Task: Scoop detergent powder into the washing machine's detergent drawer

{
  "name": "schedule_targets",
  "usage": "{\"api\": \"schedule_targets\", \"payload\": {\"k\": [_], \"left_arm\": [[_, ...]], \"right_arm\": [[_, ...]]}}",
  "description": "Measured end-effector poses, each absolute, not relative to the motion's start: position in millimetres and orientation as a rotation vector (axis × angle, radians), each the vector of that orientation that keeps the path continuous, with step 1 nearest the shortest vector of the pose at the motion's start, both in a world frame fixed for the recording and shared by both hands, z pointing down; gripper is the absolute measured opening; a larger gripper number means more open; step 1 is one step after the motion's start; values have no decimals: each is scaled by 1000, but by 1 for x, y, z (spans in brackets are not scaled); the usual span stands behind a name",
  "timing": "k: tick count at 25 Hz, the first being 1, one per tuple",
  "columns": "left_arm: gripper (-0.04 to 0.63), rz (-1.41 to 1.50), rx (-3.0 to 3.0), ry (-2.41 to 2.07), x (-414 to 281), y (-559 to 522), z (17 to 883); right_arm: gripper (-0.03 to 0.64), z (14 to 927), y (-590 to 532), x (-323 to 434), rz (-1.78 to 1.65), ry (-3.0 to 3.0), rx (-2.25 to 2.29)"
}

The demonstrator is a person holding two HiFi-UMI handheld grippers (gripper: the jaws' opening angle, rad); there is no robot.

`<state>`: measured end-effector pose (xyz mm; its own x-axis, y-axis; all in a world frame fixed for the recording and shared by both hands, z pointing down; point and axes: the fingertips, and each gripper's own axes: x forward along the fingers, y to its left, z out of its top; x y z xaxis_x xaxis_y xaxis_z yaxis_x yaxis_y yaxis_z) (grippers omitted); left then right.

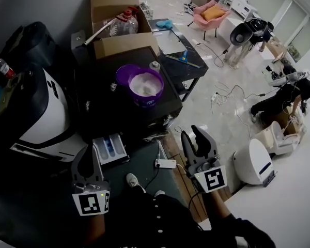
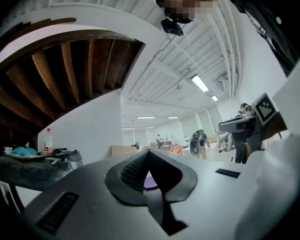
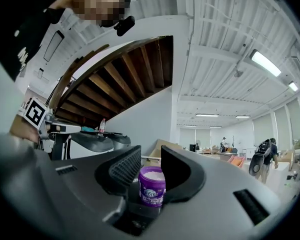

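Our left fingers (image 2: 131, 172) are closed, our right fingers (image 3: 121, 168) half apart, both empty. The open powder tub (image 1: 146, 99) sits far off on the tabletop (image 1: 104, 105); reaching clumsily, we could knock it and spill.

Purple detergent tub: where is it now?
Head view, centre: the purple tub stands open on the dark table, just in front of the cardboard box.
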<state>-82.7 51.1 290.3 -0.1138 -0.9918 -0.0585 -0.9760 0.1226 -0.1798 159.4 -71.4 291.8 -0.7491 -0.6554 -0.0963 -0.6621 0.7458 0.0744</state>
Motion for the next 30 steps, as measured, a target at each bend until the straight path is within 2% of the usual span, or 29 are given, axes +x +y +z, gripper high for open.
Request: {"api": "schedule_targets", "payload": {"k": [8, 17, 25, 30], "left_arm": [[14, -93, -1986, 2170, -139, 28, 277], [14, -131, -1970, 2219, -159, 28, 284], [14, -177, -1894, 2333, -192, 10, 301], [14, -246, -1865, 2377, -204, -1, 309]], "right_arm": [[123, 280, -107, 98, 255, 2878, -1096], [126, 300, -122, 79, 455, 3016, -966], [132, 384, -179, 43, 825, 3517, -692], [132, 415, -198, 28, 915, 3674, -468]]}}
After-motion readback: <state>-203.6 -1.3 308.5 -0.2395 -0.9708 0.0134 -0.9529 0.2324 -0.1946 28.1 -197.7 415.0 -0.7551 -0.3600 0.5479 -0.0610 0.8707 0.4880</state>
